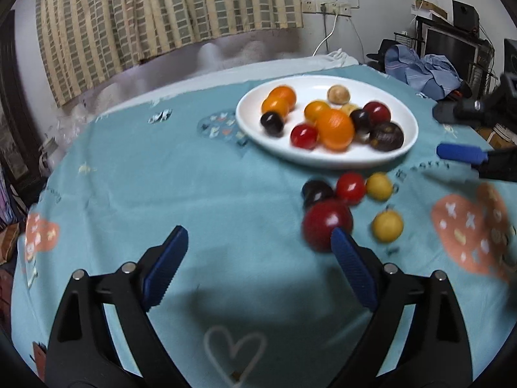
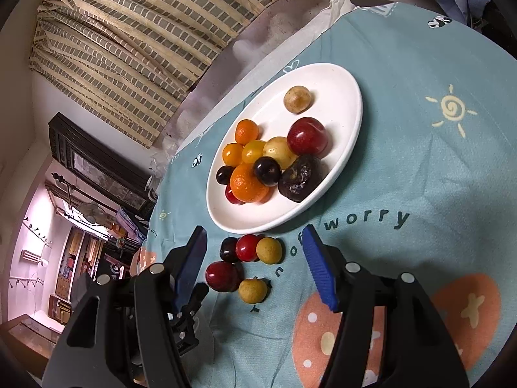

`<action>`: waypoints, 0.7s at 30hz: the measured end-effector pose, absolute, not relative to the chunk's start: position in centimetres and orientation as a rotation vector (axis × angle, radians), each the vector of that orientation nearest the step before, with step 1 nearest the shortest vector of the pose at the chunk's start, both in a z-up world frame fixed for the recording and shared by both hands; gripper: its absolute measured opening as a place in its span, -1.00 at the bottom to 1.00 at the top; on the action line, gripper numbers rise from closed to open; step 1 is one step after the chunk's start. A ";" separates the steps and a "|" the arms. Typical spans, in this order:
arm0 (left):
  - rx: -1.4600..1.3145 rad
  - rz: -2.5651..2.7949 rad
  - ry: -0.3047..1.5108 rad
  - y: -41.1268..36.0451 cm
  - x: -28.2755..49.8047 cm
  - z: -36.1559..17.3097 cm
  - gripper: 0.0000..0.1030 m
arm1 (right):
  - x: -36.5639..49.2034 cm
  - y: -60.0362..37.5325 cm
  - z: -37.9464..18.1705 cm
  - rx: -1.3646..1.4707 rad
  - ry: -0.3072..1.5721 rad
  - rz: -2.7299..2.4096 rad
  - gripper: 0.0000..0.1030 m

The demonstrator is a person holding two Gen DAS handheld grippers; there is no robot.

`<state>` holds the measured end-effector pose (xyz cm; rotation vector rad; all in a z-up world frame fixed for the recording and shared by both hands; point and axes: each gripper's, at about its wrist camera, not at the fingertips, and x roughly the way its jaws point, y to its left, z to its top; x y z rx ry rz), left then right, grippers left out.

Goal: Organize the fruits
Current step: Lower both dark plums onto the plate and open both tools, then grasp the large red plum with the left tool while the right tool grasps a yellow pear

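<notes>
The left gripper (image 1: 258, 242) stood wide and empty, the red plum (image 1: 326, 224) seemingly touching its right finger. The right gripper (image 2: 255, 252) gaped empty above five loose fruits by the plate's (image 2: 342, 80) near rim.

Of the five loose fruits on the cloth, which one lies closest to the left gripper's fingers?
The large dark-red fruit: it lies right behind the tip of one of the left gripper's fingers, biggest of the five; the others lie farther off.

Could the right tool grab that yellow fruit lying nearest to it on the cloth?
Probably yes. The right tool is open and empty, and the yellow fruit lies uncovered between its fingers. Only the big red fruit touching its side might get nudged.
</notes>
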<state>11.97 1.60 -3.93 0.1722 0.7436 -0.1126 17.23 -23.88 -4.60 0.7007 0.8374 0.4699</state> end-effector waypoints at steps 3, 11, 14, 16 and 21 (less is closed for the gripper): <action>0.162 -0.137 0.738 1.7 12.0 -3.9 0.79 | 17.1 -23.6 -4.6 0.682 0.837 0.476 0.20; 0.201 -0.194 0.721 0.2 12.1 -4.1 0.68 | 17.0 -22.7 -4.5 0.652 0.848 0.491 0.20; 0.208 -0.224 0.724 -0.5 12.4 -4.2 0.55 | 17.2 -22.1 -4.8 0.658 0.887 0.534 0.20; 0.227 -0.242 0.733 -1.2 12.7 -4.4 0.52 | 17.4 -21.5 -5.4 0.662 0.922 0.560 0.20; 0.252 -0.264 0.731 -2.2 13.1 -4.5 0.52 | 17.6 -19.8 -7.0 0.672 1.007 0.620 0.11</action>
